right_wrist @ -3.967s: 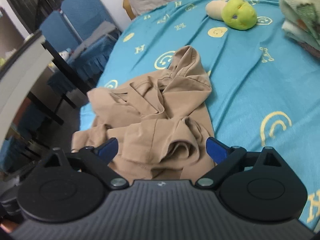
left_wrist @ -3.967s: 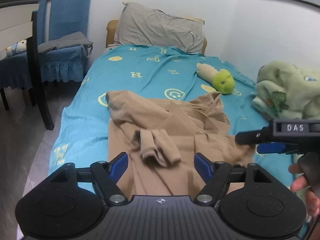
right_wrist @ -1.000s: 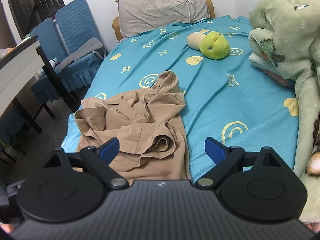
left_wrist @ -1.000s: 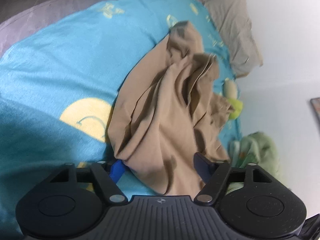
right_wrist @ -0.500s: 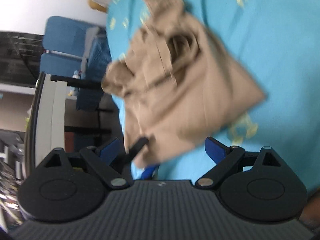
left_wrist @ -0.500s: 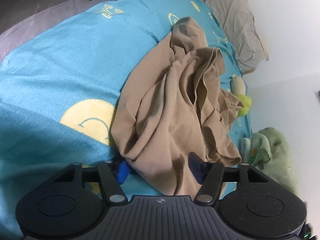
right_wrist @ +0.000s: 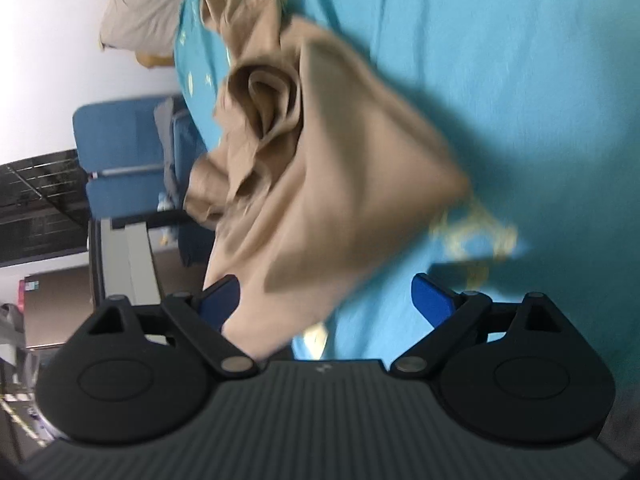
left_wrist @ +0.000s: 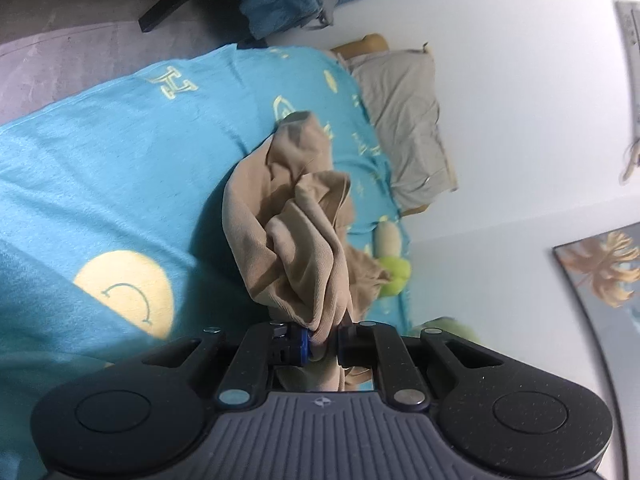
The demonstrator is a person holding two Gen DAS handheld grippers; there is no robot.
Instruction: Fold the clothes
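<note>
One claw (left_wrist: 321,343) around tan garment (left_wrist: 298,236)

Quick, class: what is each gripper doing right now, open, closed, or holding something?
Left gripper: closed on a bunched edge of the tan garment.
Right gripper: open, holding nothing, with the garment's edge between its fingers.

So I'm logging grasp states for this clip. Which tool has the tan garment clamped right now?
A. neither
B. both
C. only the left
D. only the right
C: the left tool has closed on a bunch of the tan garment, while the right tool stands wide open with cloth merely lying between its fingers.
</note>
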